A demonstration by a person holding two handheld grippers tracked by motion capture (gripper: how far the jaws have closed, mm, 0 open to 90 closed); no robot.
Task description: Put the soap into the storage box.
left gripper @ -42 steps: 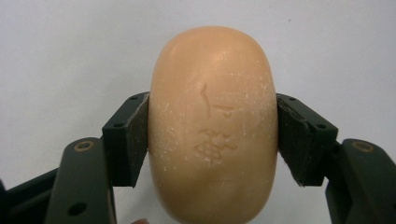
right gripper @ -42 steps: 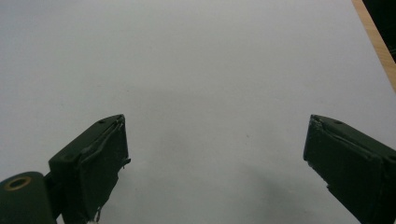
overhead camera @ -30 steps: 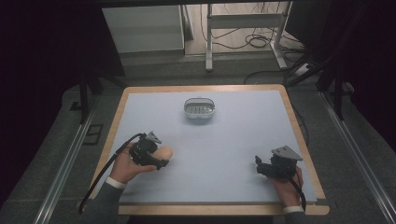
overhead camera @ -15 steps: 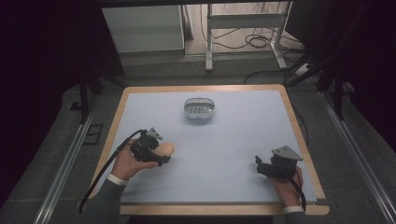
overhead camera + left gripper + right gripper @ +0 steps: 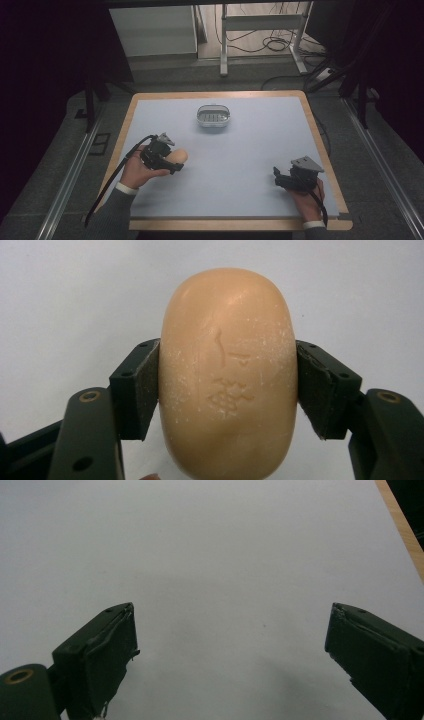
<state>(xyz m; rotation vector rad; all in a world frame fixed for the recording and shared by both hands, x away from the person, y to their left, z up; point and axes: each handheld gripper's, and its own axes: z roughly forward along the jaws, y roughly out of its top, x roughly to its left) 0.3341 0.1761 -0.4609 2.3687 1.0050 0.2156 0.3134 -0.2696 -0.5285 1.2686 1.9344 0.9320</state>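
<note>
Peach-coloured soap (image 5: 227, 375) sits clamped in my left gripper (image 5: 170, 161), both pads pressing its long sides, near the left edge of the pale table (image 5: 250, 150). Its stamped face looks up at the left gripper camera. Farther back, near the middle, stands a small grey dish (image 5: 213, 116). My right gripper (image 5: 230, 645) rests near the right front corner, jaws wide apart, holding nothing.

Wood-edged table (image 5: 320, 130), pale grey mat (image 5: 260, 150), small metal dish (image 5: 213, 116) at its far middle
</note>
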